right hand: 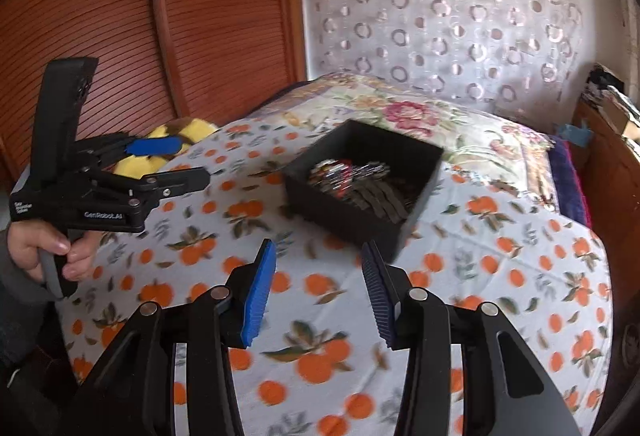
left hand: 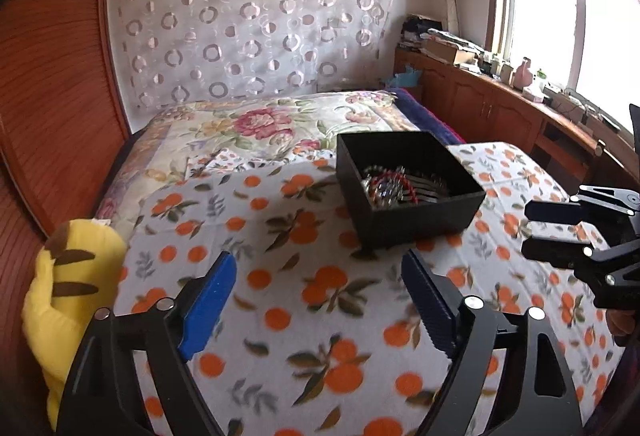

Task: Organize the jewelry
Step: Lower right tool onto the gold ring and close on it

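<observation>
some jewelry (left hand: 394, 183) in black box (left hand: 424, 220) too blurred to id.

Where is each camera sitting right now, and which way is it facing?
Left wrist: on the left tool, facing along the bed to the black box of jewelry; own open fingers and the right tool show.
Right wrist: on the right tool, facing the black box; own open fingers, the left tool and a hand show.
Shared: box, orange-print blanket, circle-pattern curtain.
</observation>
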`<state>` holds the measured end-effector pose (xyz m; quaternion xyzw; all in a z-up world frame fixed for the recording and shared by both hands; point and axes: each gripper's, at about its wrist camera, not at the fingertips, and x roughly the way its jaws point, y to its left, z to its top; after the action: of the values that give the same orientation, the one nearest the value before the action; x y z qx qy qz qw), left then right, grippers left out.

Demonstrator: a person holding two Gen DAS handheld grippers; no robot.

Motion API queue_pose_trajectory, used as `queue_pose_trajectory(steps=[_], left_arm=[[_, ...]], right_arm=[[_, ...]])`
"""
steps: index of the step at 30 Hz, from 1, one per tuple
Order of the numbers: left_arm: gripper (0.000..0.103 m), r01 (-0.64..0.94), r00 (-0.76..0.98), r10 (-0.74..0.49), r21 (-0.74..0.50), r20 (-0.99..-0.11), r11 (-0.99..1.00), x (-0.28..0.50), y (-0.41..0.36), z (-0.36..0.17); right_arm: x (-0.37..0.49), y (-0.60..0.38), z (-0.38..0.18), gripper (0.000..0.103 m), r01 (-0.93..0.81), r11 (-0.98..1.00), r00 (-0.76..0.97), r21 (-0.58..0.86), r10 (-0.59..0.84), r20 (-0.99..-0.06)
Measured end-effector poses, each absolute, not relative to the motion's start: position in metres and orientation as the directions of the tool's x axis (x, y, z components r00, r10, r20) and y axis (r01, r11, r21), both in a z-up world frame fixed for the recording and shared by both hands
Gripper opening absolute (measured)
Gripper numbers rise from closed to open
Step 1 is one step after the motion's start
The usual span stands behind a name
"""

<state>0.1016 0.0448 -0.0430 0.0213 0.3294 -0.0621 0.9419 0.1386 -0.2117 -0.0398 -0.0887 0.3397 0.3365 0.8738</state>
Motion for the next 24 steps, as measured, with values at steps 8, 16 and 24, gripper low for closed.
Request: queue_pose_trajectory(steps=[8, 16, 24], left_arm=[[0.083, 0.121, 0.764, -0.091, 0.003, -0.638, 0.993, 0.068, 0.051, -0.054], [0.083, 0.128, 0.749, -0.102, -0.008, -0.655, 0.992, 0.053, 0.049, -0.065], [0.083, 0.135, 0.727, -0.114, -0.021, -0.677, 0.991, 0.052, 0.046, -0.075]], right_arm=[[0.108, -0.180, -0.070, 0.037, -0.715, 0.694, 0.454, 0.083, 0.551, -0.700], [0.096, -0.154, -0.094, 0.024, -0.759, 0.644, 0.370, 0.100, 0.552, -0.747], [0.097, -0.143, -0.105, 0.022, -0.767, 0.636, 0.352, 0.085, 0.528, -0.773]])
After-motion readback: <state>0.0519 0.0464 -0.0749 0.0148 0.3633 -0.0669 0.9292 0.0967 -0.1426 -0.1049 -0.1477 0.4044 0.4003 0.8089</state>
